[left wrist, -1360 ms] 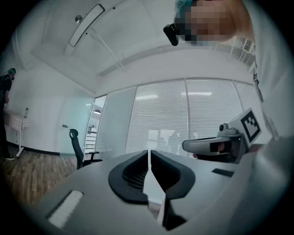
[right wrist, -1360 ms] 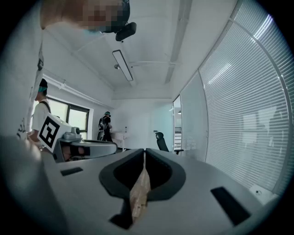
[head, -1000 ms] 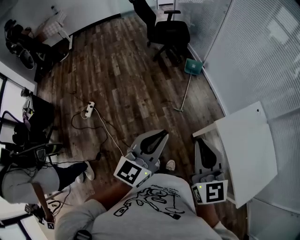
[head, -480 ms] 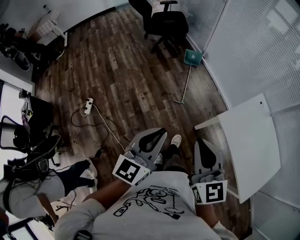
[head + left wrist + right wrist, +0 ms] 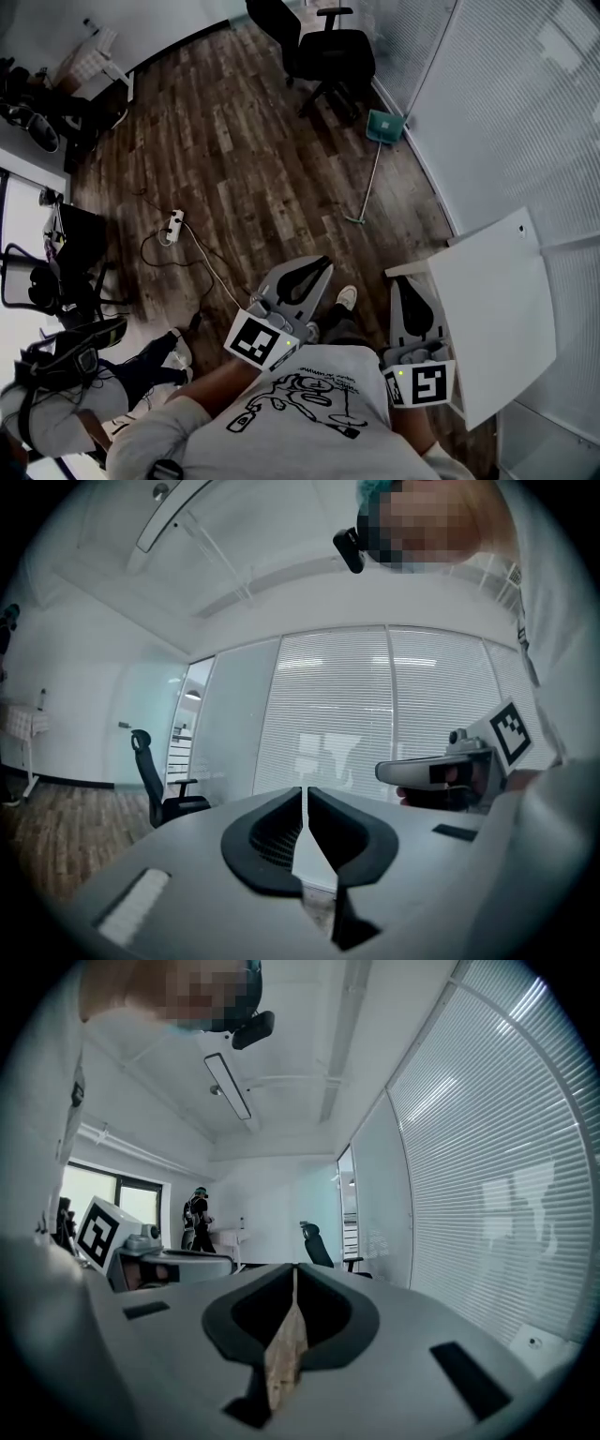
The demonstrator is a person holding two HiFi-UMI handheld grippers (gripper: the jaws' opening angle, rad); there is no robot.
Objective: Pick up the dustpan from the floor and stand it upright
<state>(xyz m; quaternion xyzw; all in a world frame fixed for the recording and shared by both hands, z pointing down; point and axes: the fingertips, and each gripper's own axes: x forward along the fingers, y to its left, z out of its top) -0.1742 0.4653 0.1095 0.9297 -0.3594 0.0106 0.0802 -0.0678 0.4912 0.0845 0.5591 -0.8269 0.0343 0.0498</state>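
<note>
we hold the left gripper (image 5: 315, 269) and the right gripper (image 5: 406, 283) low in front of our chest, side by side and pointing roughly level across the room. the left gripper's fingers (image 5: 265, 839) are pressed together, with only a hairline slit between them and nothing caught there. the right gripper's fingers (image 5: 330, 1320) are likewise closed on each other and empty, and a sliver of floorboard shows through the gap beneath them. the dustpan (image 5: 384, 128) is well apart from both grippers, lying far ahead on the wooden floor (image 5: 244, 159). its teal pan rests at the foot of the glass wall (image 5: 487, 103) with its lowered blinds, near the base of a black office chair (image 5: 330, 58). its long thin handle (image 5: 368, 180) runs back toward us over the boards. a white surface (image 5: 497, 309) stands just beside the right gripper, on its outer side. one of our shoes (image 5: 346, 297) shows between the two grippers. off to the left a white power strip (image 5: 172, 225) lies on the floor, its cable (image 5: 214, 264) trailing toward us. another person (image 5: 56, 403) is at the lower left edge of the head view, near a dark rack by the wall.
</note>
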